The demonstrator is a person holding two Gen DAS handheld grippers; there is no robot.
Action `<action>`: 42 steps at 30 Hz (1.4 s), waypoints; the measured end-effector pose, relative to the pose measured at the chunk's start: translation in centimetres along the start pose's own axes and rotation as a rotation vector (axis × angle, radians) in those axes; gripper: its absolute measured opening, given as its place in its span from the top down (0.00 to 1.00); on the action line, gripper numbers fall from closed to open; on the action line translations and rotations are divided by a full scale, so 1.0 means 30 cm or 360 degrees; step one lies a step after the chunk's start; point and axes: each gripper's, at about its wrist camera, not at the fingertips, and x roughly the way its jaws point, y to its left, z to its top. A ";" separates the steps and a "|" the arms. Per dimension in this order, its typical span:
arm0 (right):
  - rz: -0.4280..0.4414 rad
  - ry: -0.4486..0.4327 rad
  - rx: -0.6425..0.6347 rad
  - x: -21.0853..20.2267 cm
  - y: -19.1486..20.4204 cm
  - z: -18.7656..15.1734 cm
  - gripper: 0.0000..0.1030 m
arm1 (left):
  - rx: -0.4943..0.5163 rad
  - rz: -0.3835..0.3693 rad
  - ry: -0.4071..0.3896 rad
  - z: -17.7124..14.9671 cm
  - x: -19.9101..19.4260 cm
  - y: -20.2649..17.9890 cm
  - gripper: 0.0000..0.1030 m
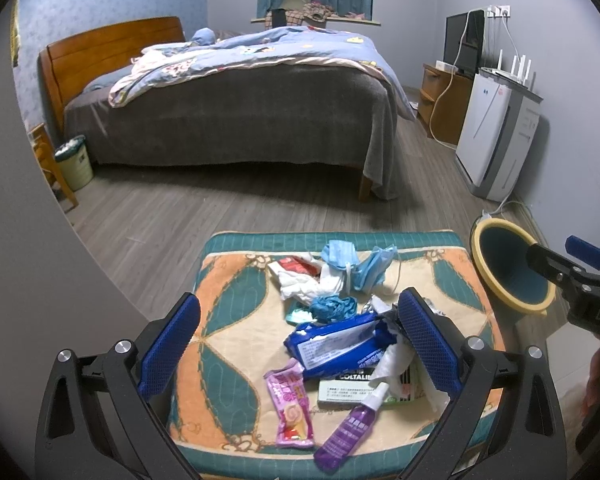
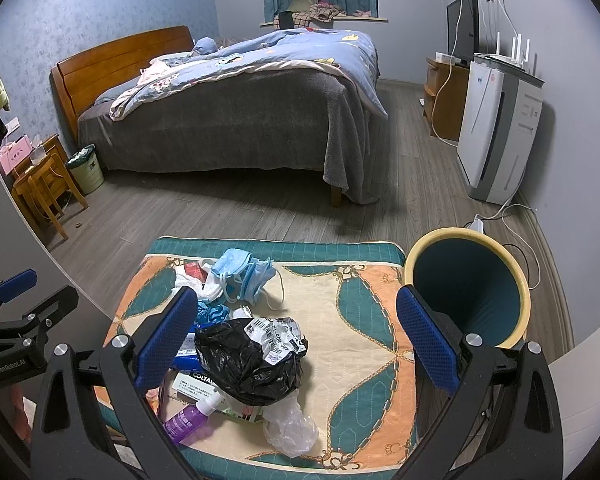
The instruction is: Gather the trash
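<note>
- Below, in the left wrist view, the left gripper (image 1: 300, 344) hangs with jaws spread wide and empty over litter, including a blue wipes packet (image 1: 332, 340), heaped on a patterned cushion (image 1: 228, 344).
- Right wrist view: the right gripper (image 2: 300, 340), equally wide and empty, frames a crumpled black plastic bag (image 2: 248, 364); a yellow-rimmed teal bin (image 2: 466, 284) stands beside the cushion, likely for drops.

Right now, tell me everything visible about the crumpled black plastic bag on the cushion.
The crumpled black plastic bag is glossy thin film, bunched into a loose lump, with a creased white barcode shipping label stuck on its upper right. It sits in the trash pile on the patterned cushion, resting over a COLTALIN box and against clear plastic film. It lies between the open right gripper fingers, not visibly touched.
</note>
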 end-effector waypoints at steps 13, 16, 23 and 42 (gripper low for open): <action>-0.0003 0.0005 -0.0002 0.001 -0.010 -0.004 0.05 | 0.0000 -0.0004 0.0011 -0.009 0.007 -0.003 0.05; -0.0003 0.0006 -0.0001 0.002 -0.011 -0.006 0.05 | 0.0002 -0.0004 0.0011 -0.008 0.007 -0.002 0.05; -0.0008 0.0009 -0.0001 0.011 -0.004 -0.010 0.05 | 0.0000 -0.0005 0.0013 -0.007 0.008 -0.001 0.05; -0.0012 0.0028 -0.0001 0.019 0.001 -0.023 0.05 | 0.0002 -0.0004 0.0020 -0.014 0.016 0.000 0.05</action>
